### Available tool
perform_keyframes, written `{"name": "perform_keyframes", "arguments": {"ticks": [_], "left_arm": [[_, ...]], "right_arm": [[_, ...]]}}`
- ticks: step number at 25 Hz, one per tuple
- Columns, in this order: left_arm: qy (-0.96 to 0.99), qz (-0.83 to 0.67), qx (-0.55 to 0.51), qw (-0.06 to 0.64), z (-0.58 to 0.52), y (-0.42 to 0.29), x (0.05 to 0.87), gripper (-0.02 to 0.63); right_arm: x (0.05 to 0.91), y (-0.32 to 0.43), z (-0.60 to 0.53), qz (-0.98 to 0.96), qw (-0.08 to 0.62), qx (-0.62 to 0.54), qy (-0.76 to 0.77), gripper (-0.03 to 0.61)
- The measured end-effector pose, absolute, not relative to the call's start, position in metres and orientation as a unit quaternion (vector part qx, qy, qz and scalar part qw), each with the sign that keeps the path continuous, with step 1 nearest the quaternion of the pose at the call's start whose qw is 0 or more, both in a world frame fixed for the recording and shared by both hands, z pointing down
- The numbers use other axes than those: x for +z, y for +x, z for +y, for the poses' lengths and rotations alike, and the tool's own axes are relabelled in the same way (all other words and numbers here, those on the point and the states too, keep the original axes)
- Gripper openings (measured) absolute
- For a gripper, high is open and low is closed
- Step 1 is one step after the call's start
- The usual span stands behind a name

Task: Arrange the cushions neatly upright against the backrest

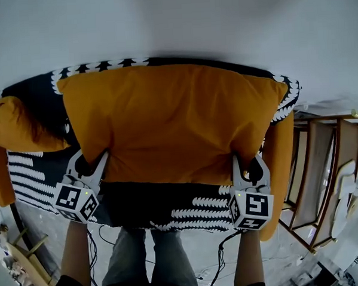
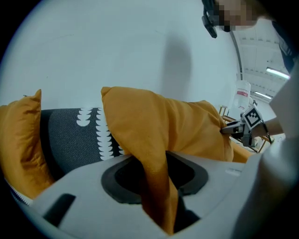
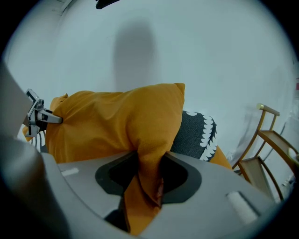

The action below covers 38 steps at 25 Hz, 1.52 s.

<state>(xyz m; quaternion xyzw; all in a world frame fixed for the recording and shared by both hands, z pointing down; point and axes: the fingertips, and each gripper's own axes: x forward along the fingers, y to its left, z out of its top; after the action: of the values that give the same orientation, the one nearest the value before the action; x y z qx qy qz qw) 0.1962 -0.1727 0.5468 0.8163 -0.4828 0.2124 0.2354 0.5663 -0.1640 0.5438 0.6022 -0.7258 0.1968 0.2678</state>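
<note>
Two-handed, pinching the cushion [image 1: 172,122] by its lower corners in left gripper [image 1: 91,158] and right gripper [image 1: 246,163] jaws, holding level, standing it against the backrest [image 1: 103,65].

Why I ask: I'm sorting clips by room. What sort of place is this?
Probably a living-room corner, perhaps a staged one: a dark patterned sofa with orange cushions stands against a plain white wall, wooden chairs beside it, loose cables on the floor.

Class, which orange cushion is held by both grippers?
The large orange fabric cushion, pinched by the left gripper and right gripper; the other orange cushion at the left is untouched.
</note>
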Motion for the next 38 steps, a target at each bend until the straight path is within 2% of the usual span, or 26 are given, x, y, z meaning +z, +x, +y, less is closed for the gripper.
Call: {"name": "perform_keyframes", "arguments": {"ticks": [20, 27, 38], "left_arm": [[0.803, -0.493, 0.225, 0.247, -0.18, 0.18, 0.599, 0.194], [0.783, -0.512, 0.23, 0.266, -0.179, 0.185, 0.608, 0.274], [0.76, -0.538, 0.245, 0.271, -0.168, 0.181, 0.597, 0.33]], "right_arm": [[0.606, 0.558, -0.183, -0.719, 0.259, 0.227, 0.604, 0.171], [0.615, 0.576, -0.18, -0.721, 0.263, 0.227, 0.599, 0.199], [0.607, 0.586, -0.174, -0.72, 0.251, 0.225, 0.607, 0.263]]}}
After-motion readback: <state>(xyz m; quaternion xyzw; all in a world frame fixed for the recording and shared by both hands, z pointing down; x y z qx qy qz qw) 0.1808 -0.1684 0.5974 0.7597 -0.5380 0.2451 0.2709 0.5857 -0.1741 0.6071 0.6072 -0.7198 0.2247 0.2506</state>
